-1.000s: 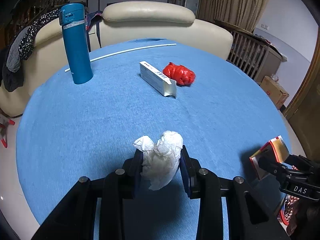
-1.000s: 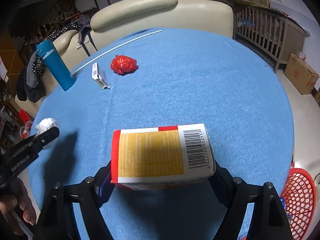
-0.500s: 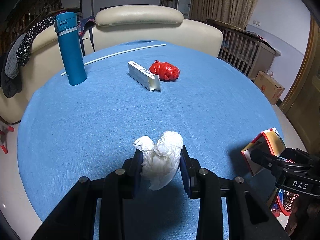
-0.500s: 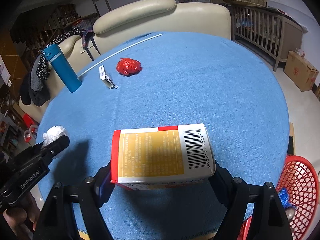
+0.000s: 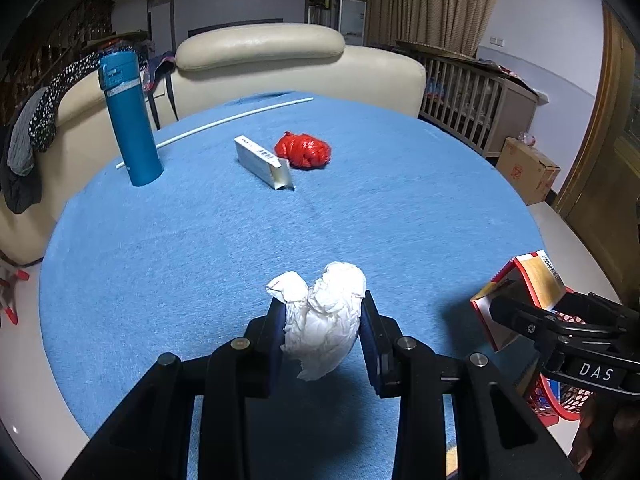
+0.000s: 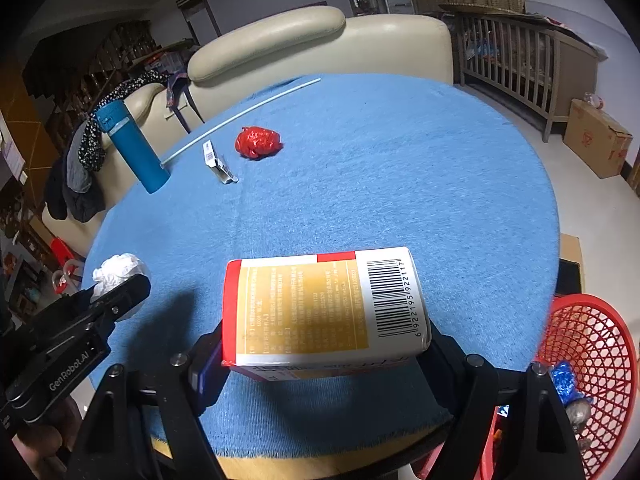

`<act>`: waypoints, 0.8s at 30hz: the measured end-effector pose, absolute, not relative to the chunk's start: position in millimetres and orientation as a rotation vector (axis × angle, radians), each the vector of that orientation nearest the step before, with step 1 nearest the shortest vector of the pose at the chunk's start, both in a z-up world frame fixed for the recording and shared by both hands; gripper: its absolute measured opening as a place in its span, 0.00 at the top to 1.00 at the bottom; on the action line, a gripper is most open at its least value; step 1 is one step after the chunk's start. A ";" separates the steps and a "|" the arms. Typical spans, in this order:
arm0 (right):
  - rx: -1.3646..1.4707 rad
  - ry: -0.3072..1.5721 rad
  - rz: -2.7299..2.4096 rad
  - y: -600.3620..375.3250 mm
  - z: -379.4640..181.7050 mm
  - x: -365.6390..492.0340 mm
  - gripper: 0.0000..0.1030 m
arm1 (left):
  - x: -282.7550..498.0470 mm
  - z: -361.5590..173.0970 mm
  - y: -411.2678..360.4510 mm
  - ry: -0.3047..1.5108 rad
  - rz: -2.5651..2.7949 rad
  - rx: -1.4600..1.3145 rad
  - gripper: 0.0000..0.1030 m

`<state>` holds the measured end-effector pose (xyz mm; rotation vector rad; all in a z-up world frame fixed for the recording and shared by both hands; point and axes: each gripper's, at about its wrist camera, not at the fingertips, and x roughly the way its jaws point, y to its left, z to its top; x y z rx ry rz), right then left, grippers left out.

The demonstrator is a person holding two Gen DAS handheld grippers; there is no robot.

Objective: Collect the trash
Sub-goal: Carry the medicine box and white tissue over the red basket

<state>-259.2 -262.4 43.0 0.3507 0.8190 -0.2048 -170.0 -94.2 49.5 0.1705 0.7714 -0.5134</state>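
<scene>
Left gripper (image 5: 323, 322) pinches soft, light crumpled tissue (image 5: 324, 326) mid-wad; right gripper (image 6: 324, 344) clamps stiff, light carton (image 6: 326, 308) across its ends.

Readable stuff: the right hand-held gripper (image 5: 520, 312) has "DAS" in white on its black body, and the left hand-held gripper (image 6: 120, 292) says "GenRobot.AI" along its side. The yellow-and-red carton (image 6: 324, 312) shows a barcode numbered 6922195922117; its small print is too tiny to read.
</scene>
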 end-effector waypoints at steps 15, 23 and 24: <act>0.377 0.700 -0.218 -265.1 75.2 -304.6 0.19 | -210.6 82.1 -101.4 0.677 -0.543 0.191 0.65; 0.401 0.682 -0.224 -269.5 75.4 -314.2 0.19 | -216.7 82.2 -104.9 0.662 -0.550 0.213 0.65; 0.403 0.684 -0.224 -270.1 74.1 -314.9 0.19 | -217.4 81.9 -105.6 0.662 -0.550 0.215 0.65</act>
